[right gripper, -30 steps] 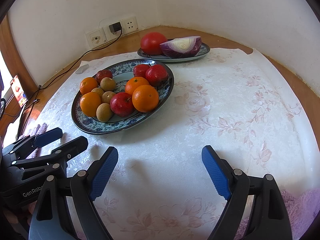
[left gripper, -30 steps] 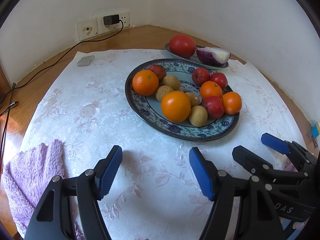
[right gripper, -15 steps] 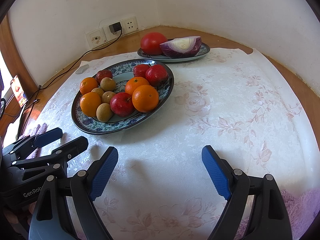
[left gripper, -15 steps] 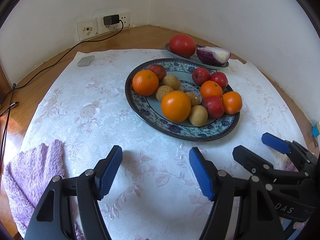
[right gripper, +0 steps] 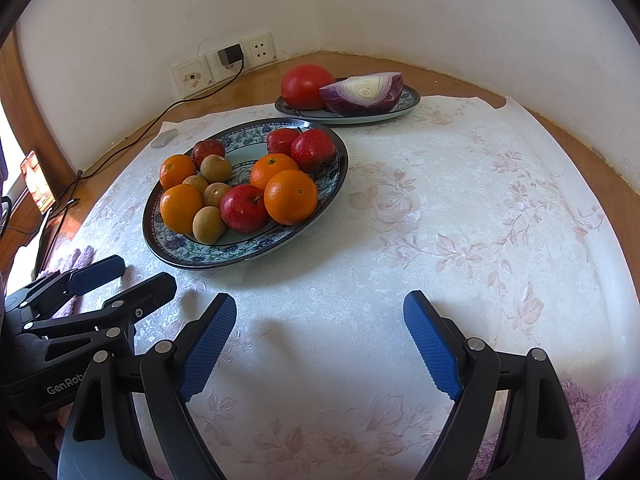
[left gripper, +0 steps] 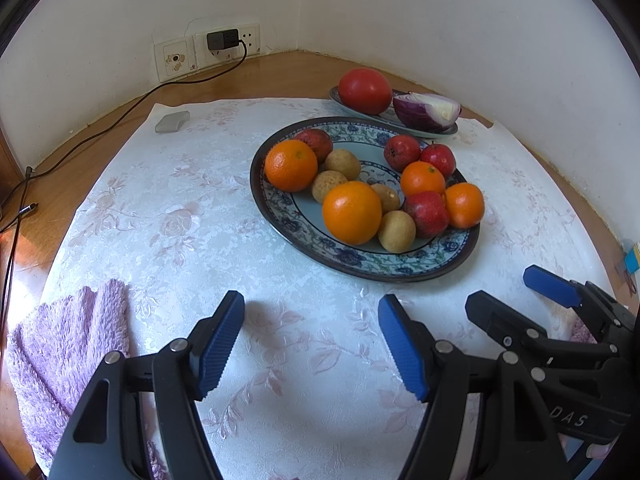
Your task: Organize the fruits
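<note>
Four oranges point(left gripper: 351, 212), four apples point(right gripper: 244, 208) (red), four longans point(right gripper: 208, 225).

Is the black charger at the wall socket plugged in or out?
Plugged in. The black charger sits in the white wall socket, and its black cable runs down across the wooden table edge.
</note>
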